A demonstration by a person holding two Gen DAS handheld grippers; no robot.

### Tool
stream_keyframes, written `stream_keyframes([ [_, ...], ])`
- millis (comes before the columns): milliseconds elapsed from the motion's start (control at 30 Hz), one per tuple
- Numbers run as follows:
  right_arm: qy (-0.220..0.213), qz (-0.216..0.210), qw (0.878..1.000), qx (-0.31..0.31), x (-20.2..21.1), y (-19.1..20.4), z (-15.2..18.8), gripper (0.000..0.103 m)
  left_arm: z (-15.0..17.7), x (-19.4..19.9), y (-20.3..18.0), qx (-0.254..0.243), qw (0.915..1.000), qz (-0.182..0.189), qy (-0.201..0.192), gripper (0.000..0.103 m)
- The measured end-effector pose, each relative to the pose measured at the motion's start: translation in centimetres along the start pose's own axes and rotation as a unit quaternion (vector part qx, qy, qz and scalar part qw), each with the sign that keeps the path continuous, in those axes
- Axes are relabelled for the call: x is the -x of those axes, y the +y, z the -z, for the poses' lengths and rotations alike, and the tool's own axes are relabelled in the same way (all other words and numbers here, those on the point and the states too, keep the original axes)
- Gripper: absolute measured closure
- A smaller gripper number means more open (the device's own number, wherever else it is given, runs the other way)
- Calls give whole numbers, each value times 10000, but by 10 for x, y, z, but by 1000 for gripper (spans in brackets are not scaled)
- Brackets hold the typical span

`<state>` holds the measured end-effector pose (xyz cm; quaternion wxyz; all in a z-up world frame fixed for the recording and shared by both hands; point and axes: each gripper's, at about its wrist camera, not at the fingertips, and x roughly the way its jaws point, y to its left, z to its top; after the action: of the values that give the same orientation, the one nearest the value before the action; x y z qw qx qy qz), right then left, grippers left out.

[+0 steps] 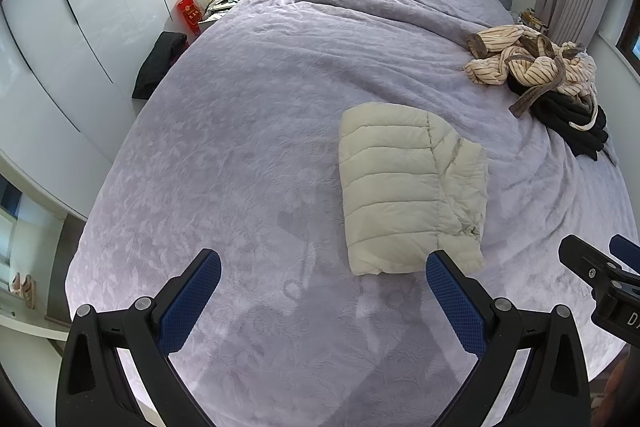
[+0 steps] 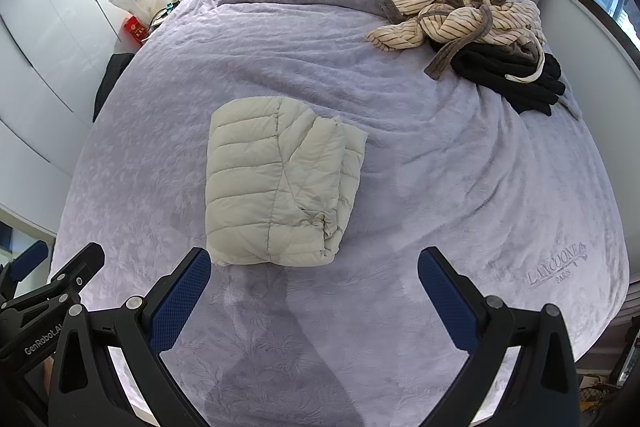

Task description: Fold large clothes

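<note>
One cream down jacket (image 1: 412, 187) lies folded into a neat block on the bed's lilac coverlet (image 1: 240, 147), and the left view shows the left hand-held gripper (image 1: 324, 301) spread wide and empty just short of it, the heap of striped robe (image 1: 528, 59) and black garment (image 1: 576, 125) well apart by the far edge. From the right view, the right hand-held gripper (image 2: 314, 297) is likewise spread and empty; only here does the coverlet's embroidered lettering (image 2: 556, 265) show. This fold looks finished; the next move likely calls for reaching across to the heap.

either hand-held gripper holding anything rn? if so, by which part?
Nothing held. Left hand-held gripper and right hand-held gripper are both open above the bedspread; the folded puffer jacket lies free.
</note>
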<state>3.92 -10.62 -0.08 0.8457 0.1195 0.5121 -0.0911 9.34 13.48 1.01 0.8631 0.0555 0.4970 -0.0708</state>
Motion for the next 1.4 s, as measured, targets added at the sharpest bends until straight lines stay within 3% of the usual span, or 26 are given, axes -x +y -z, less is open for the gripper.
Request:
stream_keyframes([
  [733,3,2,10000,-1,2,1,2,0,-1,2,0,-46,10000,28,-3,0],
  [1400,35,11,10000,9,3,1,3,0,-5,-1,2,-93,9998,-168,-46,0],
])
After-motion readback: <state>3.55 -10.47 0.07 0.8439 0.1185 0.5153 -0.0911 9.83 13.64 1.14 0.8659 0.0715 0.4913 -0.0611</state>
